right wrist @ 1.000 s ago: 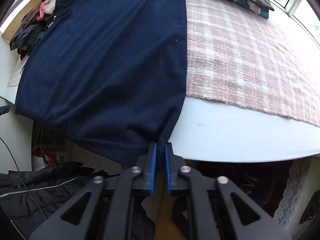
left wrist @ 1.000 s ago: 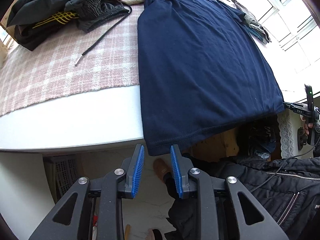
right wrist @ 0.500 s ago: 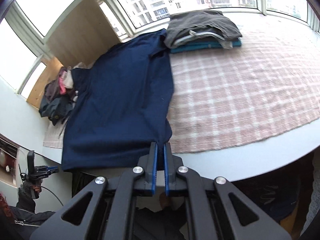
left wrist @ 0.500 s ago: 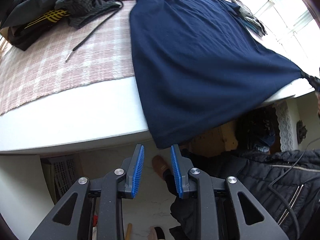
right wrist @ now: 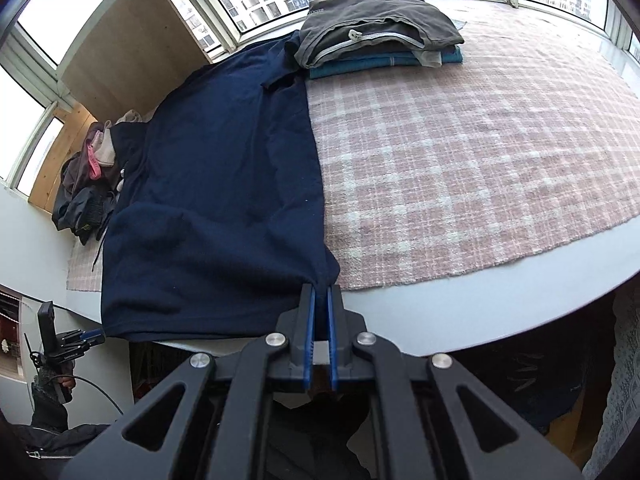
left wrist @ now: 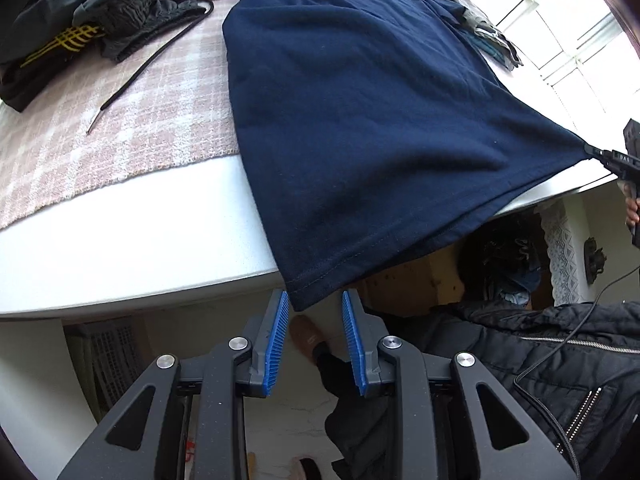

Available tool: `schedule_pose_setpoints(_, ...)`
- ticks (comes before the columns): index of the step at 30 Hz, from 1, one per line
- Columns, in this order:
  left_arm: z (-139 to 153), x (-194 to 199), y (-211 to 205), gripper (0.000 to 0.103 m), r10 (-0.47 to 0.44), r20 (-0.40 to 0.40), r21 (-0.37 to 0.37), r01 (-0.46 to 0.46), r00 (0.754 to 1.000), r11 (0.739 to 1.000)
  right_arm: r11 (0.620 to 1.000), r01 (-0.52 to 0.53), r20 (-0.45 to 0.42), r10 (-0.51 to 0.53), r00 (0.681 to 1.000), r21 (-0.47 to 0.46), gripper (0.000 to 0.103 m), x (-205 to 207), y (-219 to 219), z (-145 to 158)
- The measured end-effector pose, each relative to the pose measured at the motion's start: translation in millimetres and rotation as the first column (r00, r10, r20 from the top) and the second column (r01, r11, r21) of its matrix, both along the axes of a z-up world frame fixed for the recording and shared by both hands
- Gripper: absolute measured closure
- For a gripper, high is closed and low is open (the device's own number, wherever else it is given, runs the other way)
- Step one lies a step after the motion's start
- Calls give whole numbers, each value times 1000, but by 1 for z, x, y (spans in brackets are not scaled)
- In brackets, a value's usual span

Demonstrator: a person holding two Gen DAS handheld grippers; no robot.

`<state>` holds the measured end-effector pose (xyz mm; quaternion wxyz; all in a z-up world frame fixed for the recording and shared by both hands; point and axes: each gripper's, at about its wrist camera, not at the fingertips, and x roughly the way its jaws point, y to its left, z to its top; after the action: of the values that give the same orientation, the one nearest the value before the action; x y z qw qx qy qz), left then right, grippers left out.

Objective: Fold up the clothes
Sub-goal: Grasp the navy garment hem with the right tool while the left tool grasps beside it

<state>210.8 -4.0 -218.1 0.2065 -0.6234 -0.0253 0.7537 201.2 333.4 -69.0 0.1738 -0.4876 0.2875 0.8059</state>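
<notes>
A: Start at the claws. What have you got?

B: My right gripper [right wrist: 320, 294], low centre of its own view, is clamped tight on the bottom corner of the navy shirt [right wrist: 224, 184], and the cloth rises to a peak at the blue pads.

A: And the other one?

B: My left gripper [left wrist: 314, 310] stands part-way apart, nothing pinched. The shirt's other hem corner [left wrist: 308, 292] hangs just above the gap between the pads, at the bottom centre of that view.

A: Where's the shirt lying?

B: Spread up the middle of the frame across the white table [left wrist: 132, 248], partly over the pink plaid blanket [right wrist: 460, 160], its hem drooping off the near edge.

A: Around it?

B: Folded clothes stack [right wrist: 380, 36] at the top of the right view, touching the shirt's sleeve. A dark unfolded heap [left wrist: 80, 24] sits upper left in the left view, its drawstring [left wrist: 148, 68] trailing over the plaid.
</notes>
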Motion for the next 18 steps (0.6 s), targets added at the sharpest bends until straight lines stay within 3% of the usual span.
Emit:
schedule_pose_setpoints(12, -17, -8, 13, 78, 32, 58, 7, -32, 998, 999, 1000, 9, 40, -9, 999, 20, 97, -1, 3, -12)
schedule_pose_setpoints(13, -19, -9, 12, 80, 41, 64, 17, -43, 997, 999, 1000, 1, 47, -2, 999, 27, 97, -3, 2, -12)
schedule_pose_setpoints(14, -20, -10, 11, 90, 48, 63, 25, -49, 997, 998, 1000, -1, 46, 1, 999, 20, 97, -4, 1, -13)
schedule_pose_setpoints(18, -21, -13, 13, 98, 42, 64, 41, -45, 997, 998, 1000, -4, 58, 3, 998, 15, 97, -5, 2, -17)
